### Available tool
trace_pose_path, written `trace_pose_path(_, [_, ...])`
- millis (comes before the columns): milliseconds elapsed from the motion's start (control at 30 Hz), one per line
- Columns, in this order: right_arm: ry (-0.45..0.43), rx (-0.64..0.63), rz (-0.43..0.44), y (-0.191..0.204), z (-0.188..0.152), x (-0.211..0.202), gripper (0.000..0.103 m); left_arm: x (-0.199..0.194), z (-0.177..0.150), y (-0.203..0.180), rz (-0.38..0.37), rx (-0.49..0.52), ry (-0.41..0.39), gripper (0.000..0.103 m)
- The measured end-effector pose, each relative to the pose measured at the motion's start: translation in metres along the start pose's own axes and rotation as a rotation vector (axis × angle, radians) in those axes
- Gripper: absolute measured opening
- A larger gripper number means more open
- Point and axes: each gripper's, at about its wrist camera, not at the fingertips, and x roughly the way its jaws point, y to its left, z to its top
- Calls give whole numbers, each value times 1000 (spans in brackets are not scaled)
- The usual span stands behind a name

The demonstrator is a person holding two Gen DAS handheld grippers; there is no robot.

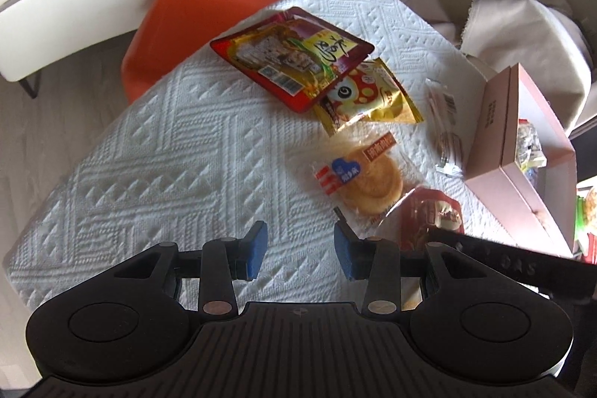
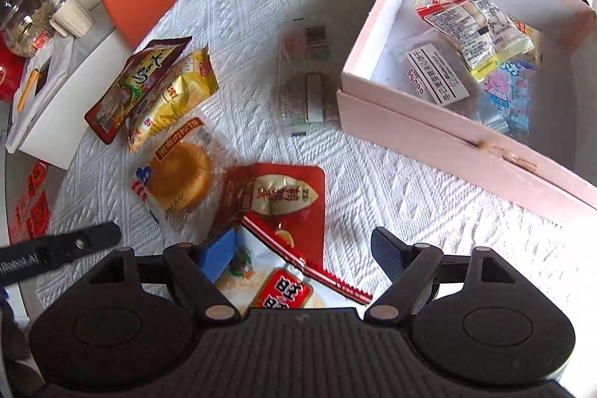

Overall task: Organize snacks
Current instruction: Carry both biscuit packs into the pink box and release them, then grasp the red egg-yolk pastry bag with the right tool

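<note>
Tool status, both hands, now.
Left tool: open, holding nothing.
Right tool: open over a white snack packet, not gripping it.

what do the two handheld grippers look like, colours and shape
Both are matte black. The left gripper and right gripper each have a ribbed centre plate, two rounded lobes with round caps, linkage arms with metal pivot pins, and blue pads on the fingers. No cables, hands or sleeves show.

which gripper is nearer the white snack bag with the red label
Right. The right gripper hangs directly over the white snack bag with the red label, which lies between its open jaws. The left gripper is off to the side over bare white cloth.
</note>
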Motion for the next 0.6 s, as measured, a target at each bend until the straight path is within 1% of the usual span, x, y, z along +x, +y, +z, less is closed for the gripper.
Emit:
trace_pose_path(100, [23, -5, -1, 8, 11, 16, 81, -1, -4, -4, 2, 11, -3, 44])
trace_pose_path(133, [20, -20, -17, 14, 14, 20, 86, -2, -6, -5, -2, 16, -3, 44])
trace_pose_path(200, [10, -85, -56, 27, 16, 23, 84, -4, -12, -9, -28, 26, 3, 44])
trace_pose_path(233, [7, -116, -67, 31, 16, 23, 79, -4, -14, -11, -46, 30, 8, 44])
trace_pose_path(267, [-2, -145, -69, 35, 15, 23, 70, -5, -18, -15, -64, 33, 10, 44])
trace_pose_path(300, [-10, -173, -59, 36, 13, 20, 68, -5, -21, -19, -82, 35, 9, 44])
trace_pose_path(400, [-43, -235, -29, 29, 8, 10, 56, -1, -33, -34, -99, 19, 0, 44])
trace_pose_path(467, [-43, -265, -5, 17, 5, 4, 55, 3, -44, -45, -77, -13, 3, 44])
trace_pose_path(533, [-38, -292, 18, 0, 0, -2, 54, 2, -58, -59, -32, -42, -8, 44])
trace_pose_path(600, [-24, -336, 61, -24, -7, -10, 53, -1, -76, -71, 1, -98, -27, 44])
